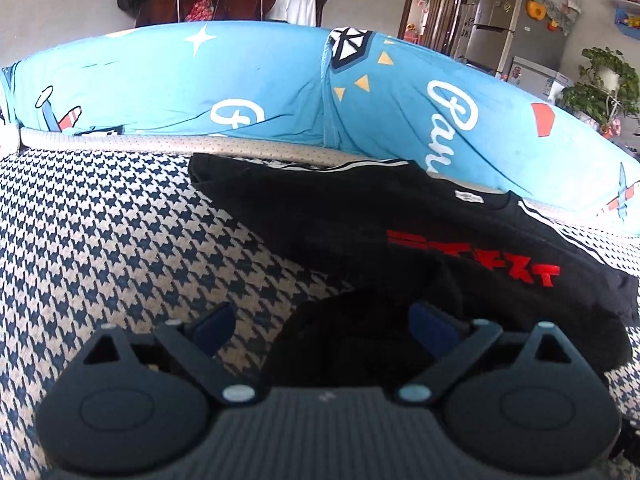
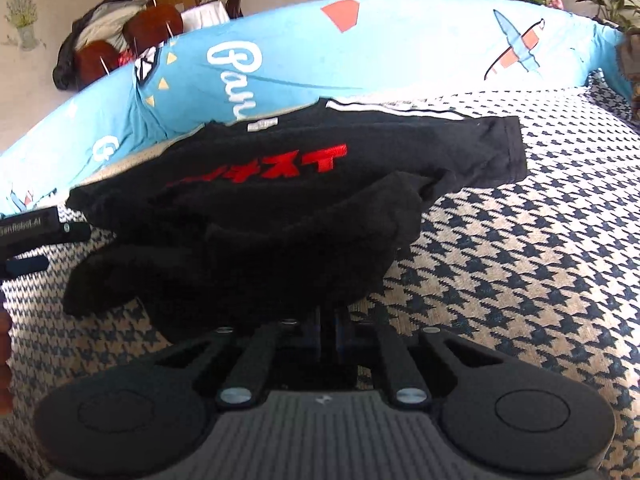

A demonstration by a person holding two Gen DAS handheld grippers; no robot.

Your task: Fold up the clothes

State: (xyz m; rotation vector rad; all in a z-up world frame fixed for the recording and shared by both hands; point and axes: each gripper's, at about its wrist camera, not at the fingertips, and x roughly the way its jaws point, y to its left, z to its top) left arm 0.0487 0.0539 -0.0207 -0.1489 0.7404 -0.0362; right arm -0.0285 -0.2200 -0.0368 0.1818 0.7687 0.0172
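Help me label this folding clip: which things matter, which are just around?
In the job:
black T-shirt
right gripper, shut on its hem
left gripper, open

Just around:
houndstooth cover
blue cushion
potted plant

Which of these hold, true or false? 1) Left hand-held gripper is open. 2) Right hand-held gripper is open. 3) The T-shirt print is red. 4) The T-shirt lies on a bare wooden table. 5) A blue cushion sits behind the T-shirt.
1) True: the left hand-held gripper has its fingers spread, holding nothing.
2) False: the right hand-held gripper is shut on the black T-shirt.
3) True.
4) False: it lies on a houndstooth cover.
5) True: the blue cushion.
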